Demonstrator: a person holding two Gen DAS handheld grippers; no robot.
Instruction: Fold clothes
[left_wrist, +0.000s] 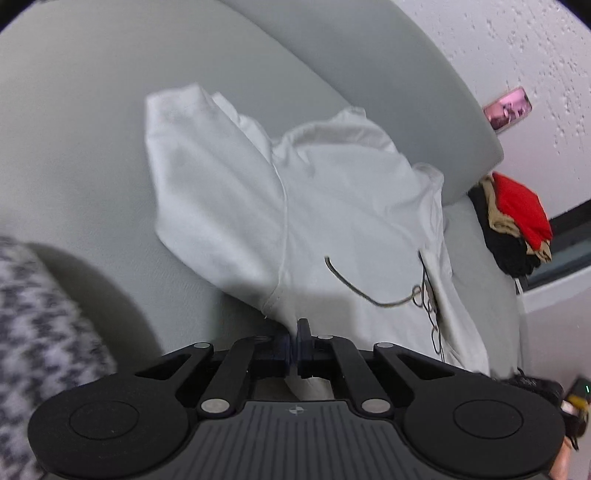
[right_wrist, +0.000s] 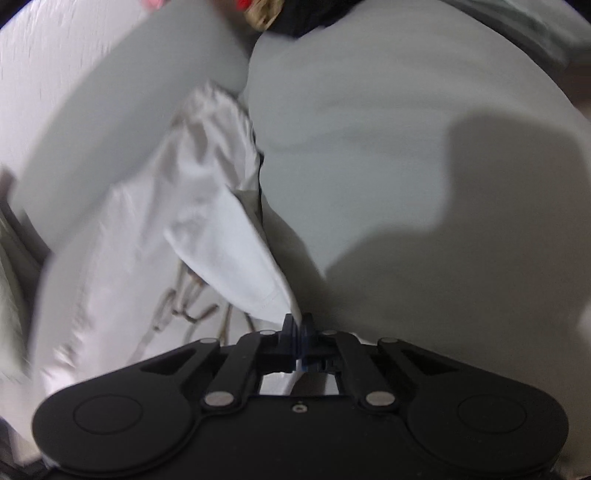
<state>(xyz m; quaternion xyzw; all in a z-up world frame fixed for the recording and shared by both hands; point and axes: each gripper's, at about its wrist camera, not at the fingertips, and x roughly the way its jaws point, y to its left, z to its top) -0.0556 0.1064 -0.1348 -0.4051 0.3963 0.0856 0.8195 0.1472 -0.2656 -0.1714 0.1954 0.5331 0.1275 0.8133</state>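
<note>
A: Any containers?

B: None to report. Just a grey sofa, with a heap of clothes on the seat past the backrest's end: red on top, tan and black under it.

A: And the shirt?

B: White, spread on the sofa seat, lying up against the backrest. Sleeve splayed out to the left in the left view, seam running down from the collar. Thin dark line print across the chest, looping into a scribble near the right edge. Creased and bunched in the right view, blurred there, with one fold lifted into a point leading down to the fingers.

A: Left gripper?

B: Clamped tight on the shirt's edge near the armpit seam, fingers pressed together, white cloth showing behind them.

A: Right gripper?

B: Same: pinched shut on a corner of the shirt, cloth pulled taut into the fingers, more white visible through the frame below.

A: Anything else?

B: Pink phone propped at the backrest's end against a textured white wall. Black-and-white knit sleeve at lower left of the left view. Large dark shadow on the seat in the right view.
</note>
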